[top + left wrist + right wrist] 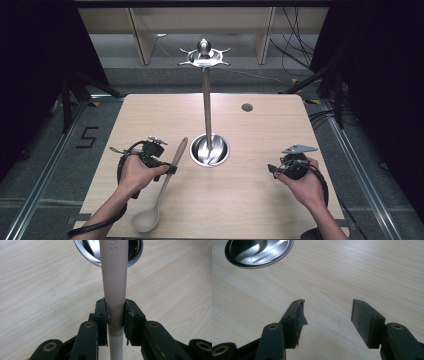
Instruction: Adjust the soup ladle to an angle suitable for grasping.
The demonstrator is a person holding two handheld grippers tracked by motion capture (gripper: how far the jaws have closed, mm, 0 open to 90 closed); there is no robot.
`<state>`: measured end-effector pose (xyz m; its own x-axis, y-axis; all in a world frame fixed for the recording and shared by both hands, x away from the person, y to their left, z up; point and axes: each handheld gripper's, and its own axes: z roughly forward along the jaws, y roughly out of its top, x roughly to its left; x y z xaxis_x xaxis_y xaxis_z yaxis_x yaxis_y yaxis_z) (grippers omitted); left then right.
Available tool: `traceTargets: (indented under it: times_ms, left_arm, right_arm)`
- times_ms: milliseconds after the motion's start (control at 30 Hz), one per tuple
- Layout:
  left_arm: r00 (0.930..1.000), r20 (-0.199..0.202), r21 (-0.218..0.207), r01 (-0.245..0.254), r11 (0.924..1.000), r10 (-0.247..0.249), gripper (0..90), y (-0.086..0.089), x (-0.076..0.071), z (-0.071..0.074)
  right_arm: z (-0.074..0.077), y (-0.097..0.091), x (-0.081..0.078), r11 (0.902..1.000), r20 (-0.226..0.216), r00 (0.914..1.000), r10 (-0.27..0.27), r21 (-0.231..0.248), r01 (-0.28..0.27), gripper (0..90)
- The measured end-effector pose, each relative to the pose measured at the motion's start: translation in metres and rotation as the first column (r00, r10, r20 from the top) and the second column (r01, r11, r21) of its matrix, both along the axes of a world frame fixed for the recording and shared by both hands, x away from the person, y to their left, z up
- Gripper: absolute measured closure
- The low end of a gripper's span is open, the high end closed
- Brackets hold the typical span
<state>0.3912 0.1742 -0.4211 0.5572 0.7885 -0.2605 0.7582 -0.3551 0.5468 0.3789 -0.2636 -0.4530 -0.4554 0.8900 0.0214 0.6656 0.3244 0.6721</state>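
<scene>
Spoon: the left gripper has its jaws clamped on the pale handle partway along, both pads pressing the shaft in the left gripper view. In the high view the long axis runs from the bowl at the lower left, near the table's front edge, up and right to the handle tip just beside the steel base dish at centre frame. From that dish a steel pole rises to a hook crown in the upper centre, with nothing hanging on it. My guess is the spoon goes up there. The right gripper hovers at the lower right, well apart, jaws spread and empty over the wooden table. The dish holds nothing but the pole's foot.
</scene>
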Motion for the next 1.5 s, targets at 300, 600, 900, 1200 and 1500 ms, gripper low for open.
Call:
traceTargets:
  times_ms: [300, 600, 900, 1200, 1500]
  left_arm:
    - [0.9785, 0.205, -0.077, 0.044, 0.9960, -0.027, 73.6, 0.020, -0.025, 0.017]
    - [0.9307, 0.366, -0.187, 0.087, 0.9785, -0.012, 73.6, 0.043, -0.047, 0.020]
    - [0.8980, 0.440, -0.208, 0.096, 0.9734, 0.005, 73.5, 0.053, -0.053, 0.021]
    - [0.8292, 0.557, -0.215, 0.085, 0.9728, 0.050, 73.6, 0.058, -0.055, 0.033]
    - [0.7968, 0.600, -0.244, 0.096, 0.9651, 0.073, 73.7, 0.055, -0.043, 0.045]
  right_arm:
    - [0.001, 0.002, 0.000, 1.0000, -0.001, 1.0000, 0.001, 0.003, -0.001, 44.4]
    - [-0.001, 0.002, 0.000, 0.9999, 0.002, 0.9999, 0.013, -0.008, -0.013, 44.4]
    - [0.000, 0.003, 0.001, 0.9999, 0.003, 0.9999, 0.010, 0.000, -0.010, 44.6]
    - [-0.001, 0.002, 0.002, 1.0000, 0.006, 1.0000, 0.006, 0.002, -0.006, 44.6]
    - [-0.003, -0.001, 0.003, 1.0000, 0.025, 0.9997, 0.004, 0.002, -0.004, 44.6]
